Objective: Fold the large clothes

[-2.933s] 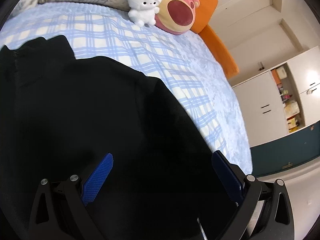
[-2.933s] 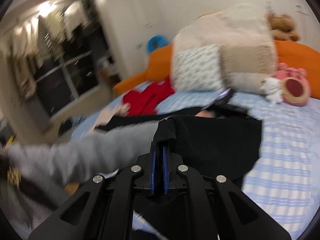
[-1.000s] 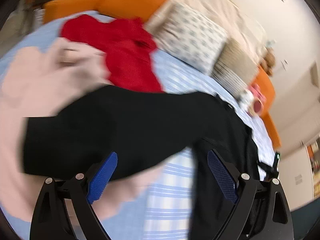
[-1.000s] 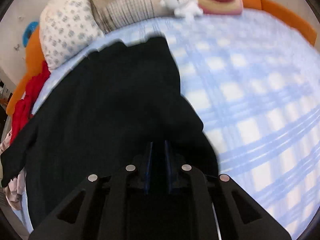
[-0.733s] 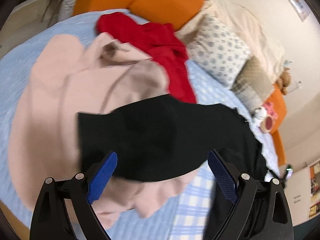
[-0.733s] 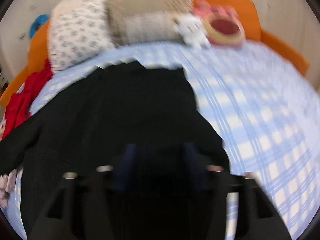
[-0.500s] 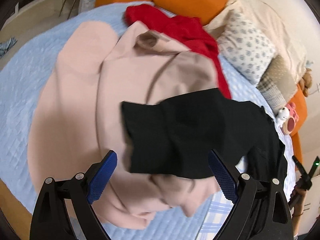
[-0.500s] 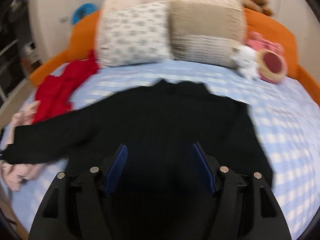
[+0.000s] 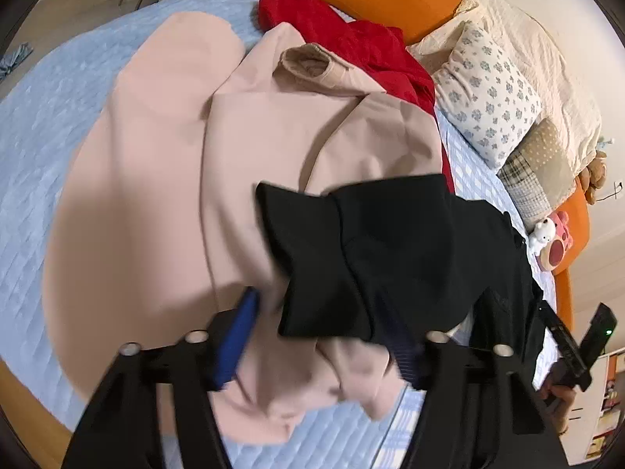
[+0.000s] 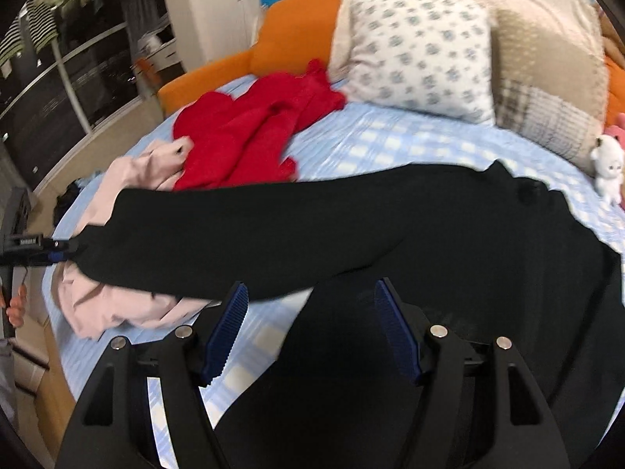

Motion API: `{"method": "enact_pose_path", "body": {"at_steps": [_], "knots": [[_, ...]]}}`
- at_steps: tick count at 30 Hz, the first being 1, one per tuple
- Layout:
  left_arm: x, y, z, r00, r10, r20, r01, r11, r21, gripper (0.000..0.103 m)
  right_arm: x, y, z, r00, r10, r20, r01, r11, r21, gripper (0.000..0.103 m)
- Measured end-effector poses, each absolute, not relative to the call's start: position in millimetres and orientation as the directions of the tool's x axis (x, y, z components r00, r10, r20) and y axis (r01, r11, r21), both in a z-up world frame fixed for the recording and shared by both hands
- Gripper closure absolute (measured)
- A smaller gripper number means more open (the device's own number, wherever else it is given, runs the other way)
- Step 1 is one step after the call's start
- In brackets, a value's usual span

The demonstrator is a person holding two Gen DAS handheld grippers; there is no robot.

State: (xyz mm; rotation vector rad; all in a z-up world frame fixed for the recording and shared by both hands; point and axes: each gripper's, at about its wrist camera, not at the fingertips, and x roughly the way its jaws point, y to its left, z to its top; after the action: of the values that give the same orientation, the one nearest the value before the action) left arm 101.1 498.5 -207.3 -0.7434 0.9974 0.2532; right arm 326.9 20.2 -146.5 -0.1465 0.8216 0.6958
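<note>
Now that the right claw (image 10: 308, 328) has let go and stands open over the black sweater's (image 10: 449, 242) body on the bed (image 10: 390, 136), the left claw (image 9: 324, 336), half-closed around the sleeve cuff (image 9: 312, 254) atop the pink coat (image 9: 195, 156), has swung in to fold that sleeve next.

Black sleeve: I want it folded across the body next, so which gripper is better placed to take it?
Left. The left gripper has its jaws open around the black sleeve cuff; the right gripper hangs open over the garment's body.
</note>
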Motion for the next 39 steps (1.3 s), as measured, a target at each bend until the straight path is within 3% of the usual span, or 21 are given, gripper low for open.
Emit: {"method": "enact_pose_path", "body": {"at_steps": [2,6,13,22,26,31,35,39], "knots": [[99.1,497.4,-206.8,0.519,-0.118,-0.847,-0.519,0.744,-0.421,0.064,325.0,25.7,-155.1,0.460,0.507,-0.729,-0.629,0.765,0.135,0.036],[97.2,502.3,-206.9,0.526,-0.120,-0.842,-0.530,0.728,-0.435,0.079,323.4,23.9,-169.1,0.430,0.518,-0.740,-0.623,0.763,0.172,0.036],[96.9,488.6,-179.1,0.509,-0.069,-0.858,-0.520,0.770,-0.370,0.086,312.4,10.9,-183.2,0.405,0.518,-0.753,-0.645,0.746,0.166,0.036],[103.8,440.9,-89.9,0.580,-0.053,-0.813,-0.415,0.839,-0.351,0.090,310.7,-20.6,-187.7,0.400,0.554,-0.730,-0.627,0.746,0.223,0.036],[135.2,372.0,-61.2,0.601,-0.142,-0.786,-0.257,0.897,-0.359,0.091,307.8,-42.6,-177.7,0.413,0.579,-0.703,-0.613,0.748,0.255,0.036],[170.2,240.1,-45.7,0.543,-0.306,-0.782,0.073,0.945,-0.319,0.091,300.1,-83.4,-157.5,0.455,0.584,-0.673,-0.598,0.760,0.255,0.036],[180.3,126.4,-59.8,0.438,-0.368,-0.820,0.325,0.916,-0.237,0.091,295.3,-121.1,-144.5,0.501,0.566,-0.655,-0.565,0.787,0.249,0.036],[181.8,48.1,-96.1,0.315,-0.438,-0.842,0.475,0.841,-0.260,0.091,292.9,-162.2,-139.0,0.539,0.538,-0.648,-0.515,0.819,0.252,0.036]]}}
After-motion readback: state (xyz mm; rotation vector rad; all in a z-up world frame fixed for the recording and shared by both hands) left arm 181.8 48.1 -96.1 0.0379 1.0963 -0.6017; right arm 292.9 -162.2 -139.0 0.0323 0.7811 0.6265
